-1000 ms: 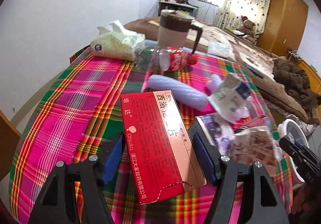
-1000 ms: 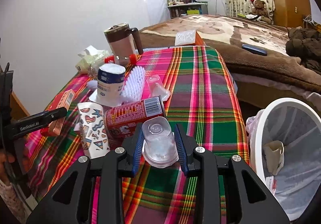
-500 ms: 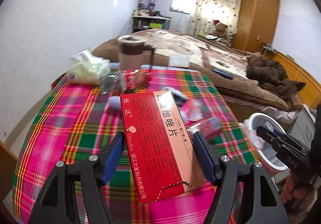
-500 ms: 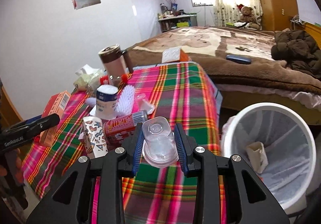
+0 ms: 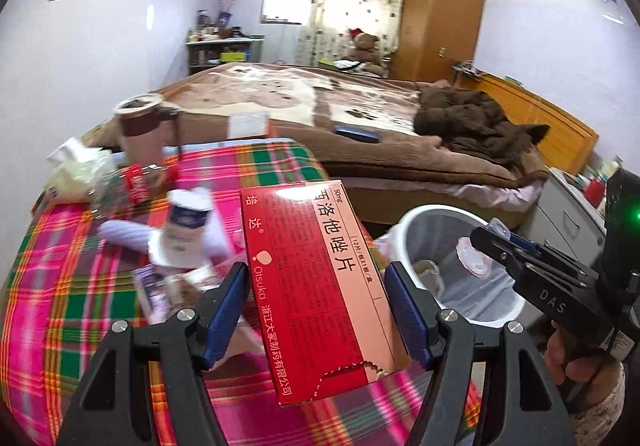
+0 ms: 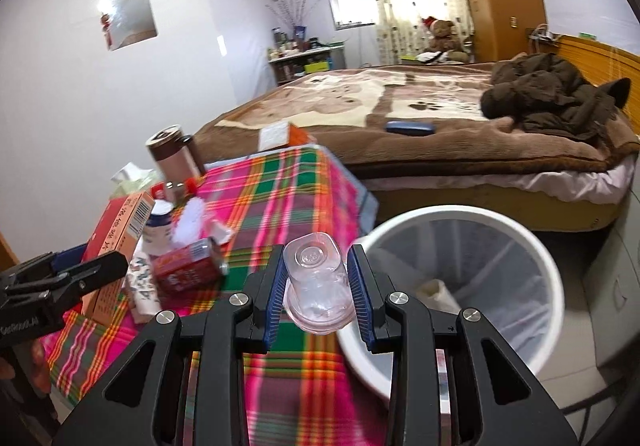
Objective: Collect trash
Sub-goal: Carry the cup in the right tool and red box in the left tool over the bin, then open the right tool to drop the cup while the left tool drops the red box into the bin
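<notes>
The waste bin (image 6: 460, 218) is placed on the floor just right of the counter (image 6: 296, 182). The bed (image 6: 400, 114) is set behind both. A jacket (image 6: 552, 94) is laid on the bed.

We are looking at a worktop (image 6: 288, 206) covered in a pink, green and orange plaid cloth, with a brown-lidded jug (image 6: 174, 158), a tissue pack (image 5: 80, 170), a red-labelled bottle (image 5: 138, 182), a white brush (image 6: 190, 222), a white tub (image 5: 186, 230), a crushed red can (image 6: 186, 266) and a patterned carton (image 6: 142, 286) lying on it. Beyond it we are seeing a bed (image 6: 420, 126) carrying a brown jacket (image 6: 556, 94), a dark blue case (image 6: 410, 127) and a white packet (image 5: 248, 124). On the floor (image 6: 600, 382) beside the worktop a white bin (image 6: 548, 278) is standing.
</notes>
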`<action>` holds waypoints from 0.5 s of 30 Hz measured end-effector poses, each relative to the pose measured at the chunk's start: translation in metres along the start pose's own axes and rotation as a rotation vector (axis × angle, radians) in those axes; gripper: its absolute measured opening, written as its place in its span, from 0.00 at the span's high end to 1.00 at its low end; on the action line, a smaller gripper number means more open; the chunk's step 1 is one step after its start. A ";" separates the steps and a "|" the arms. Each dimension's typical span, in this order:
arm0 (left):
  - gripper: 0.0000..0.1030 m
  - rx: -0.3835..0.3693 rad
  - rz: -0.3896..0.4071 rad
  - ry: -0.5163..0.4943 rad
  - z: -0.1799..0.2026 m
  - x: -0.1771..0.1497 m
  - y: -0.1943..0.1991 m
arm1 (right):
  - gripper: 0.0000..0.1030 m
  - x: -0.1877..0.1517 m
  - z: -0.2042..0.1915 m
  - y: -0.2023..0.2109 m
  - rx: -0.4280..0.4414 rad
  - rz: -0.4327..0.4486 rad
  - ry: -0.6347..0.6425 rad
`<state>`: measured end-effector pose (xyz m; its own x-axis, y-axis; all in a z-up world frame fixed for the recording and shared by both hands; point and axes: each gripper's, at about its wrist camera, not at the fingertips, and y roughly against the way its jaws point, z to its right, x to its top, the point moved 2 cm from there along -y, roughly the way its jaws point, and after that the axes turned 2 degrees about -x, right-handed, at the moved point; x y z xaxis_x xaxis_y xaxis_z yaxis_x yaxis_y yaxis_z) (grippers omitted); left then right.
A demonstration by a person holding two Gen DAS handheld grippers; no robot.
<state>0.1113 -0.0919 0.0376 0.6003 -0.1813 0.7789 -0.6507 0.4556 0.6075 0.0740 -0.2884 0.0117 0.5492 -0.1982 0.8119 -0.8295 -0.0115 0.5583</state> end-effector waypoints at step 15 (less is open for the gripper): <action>0.31 -0.190 -0.062 -0.121 0.098 0.006 -0.051 | 0.69 0.001 0.075 -0.005 -0.144 -0.028 -0.070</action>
<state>0.1028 -0.2014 0.0262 0.5685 -0.3121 0.7612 -0.5081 0.5946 0.6231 0.0710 -0.3618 -0.0029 0.5595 -0.2680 0.7843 -0.7880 0.1213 0.6036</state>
